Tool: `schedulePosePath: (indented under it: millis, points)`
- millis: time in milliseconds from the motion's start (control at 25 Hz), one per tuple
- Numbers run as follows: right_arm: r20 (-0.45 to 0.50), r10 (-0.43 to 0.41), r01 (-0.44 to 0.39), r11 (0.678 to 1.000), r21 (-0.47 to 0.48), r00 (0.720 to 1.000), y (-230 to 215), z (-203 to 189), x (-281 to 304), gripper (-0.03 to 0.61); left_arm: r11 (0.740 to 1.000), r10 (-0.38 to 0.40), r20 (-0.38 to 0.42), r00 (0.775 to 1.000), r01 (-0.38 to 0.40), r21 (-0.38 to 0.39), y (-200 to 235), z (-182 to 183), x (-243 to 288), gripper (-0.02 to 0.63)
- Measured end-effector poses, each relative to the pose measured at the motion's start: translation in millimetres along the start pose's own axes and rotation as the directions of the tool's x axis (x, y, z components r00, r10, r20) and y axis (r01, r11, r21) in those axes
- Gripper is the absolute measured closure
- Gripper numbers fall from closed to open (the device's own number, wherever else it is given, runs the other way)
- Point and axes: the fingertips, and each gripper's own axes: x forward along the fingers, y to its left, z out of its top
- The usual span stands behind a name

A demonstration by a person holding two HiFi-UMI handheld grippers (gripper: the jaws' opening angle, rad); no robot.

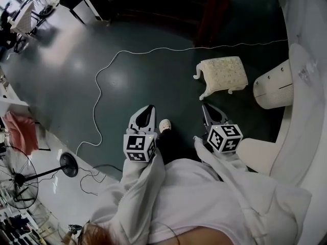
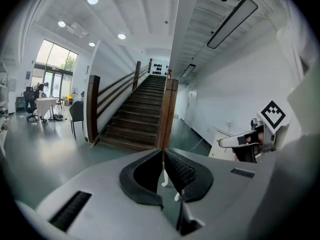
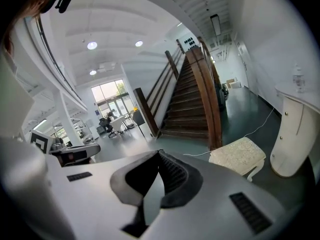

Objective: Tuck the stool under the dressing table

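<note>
The stool [image 1: 222, 74] has a cream padded seat and white curved legs; it stands on the dark floor to the left of the white dressing table [image 1: 276, 88]. My right gripper [image 1: 205, 106] is shut and empty, its tip just short of the stool's near side. My left gripper [image 1: 149, 107] is also shut and empty, further left and clear of the stool. In the right gripper view the shut jaws [image 3: 159, 152] point left of the stool [image 3: 237, 155], with the dressing table [image 3: 292, 134] at the right edge. In the left gripper view, that gripper [image 2: 163, 151] faces a staircase.
A white cable [image 1: 97, 93] snakes over the floor left of and behind the stool. A wooden staircase [image 3: 192, 101] with a post rises ahead. A standing fan [image 1: 20, 176] is at lower left. My shoe [image 1: 164, 125] shows between the grippers.
</note>
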Motion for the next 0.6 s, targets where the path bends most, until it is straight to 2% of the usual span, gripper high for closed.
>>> schedulePosePath:
  millis: [400,600]
  points:
    - [0.001,-0.011,0.011,1.0,0.021,1.0,13,23,75,0.528,1.0,-0.023,0.009,1.0,0.023,-0.005,67,17,47,0.591]
    - [0.009,-0.043,0.043,0.997,0.065,0.999,14,31,106,0.528,1.0,-0.029,0.007,1.0,0.029,0.009,97,23,59,0.591]
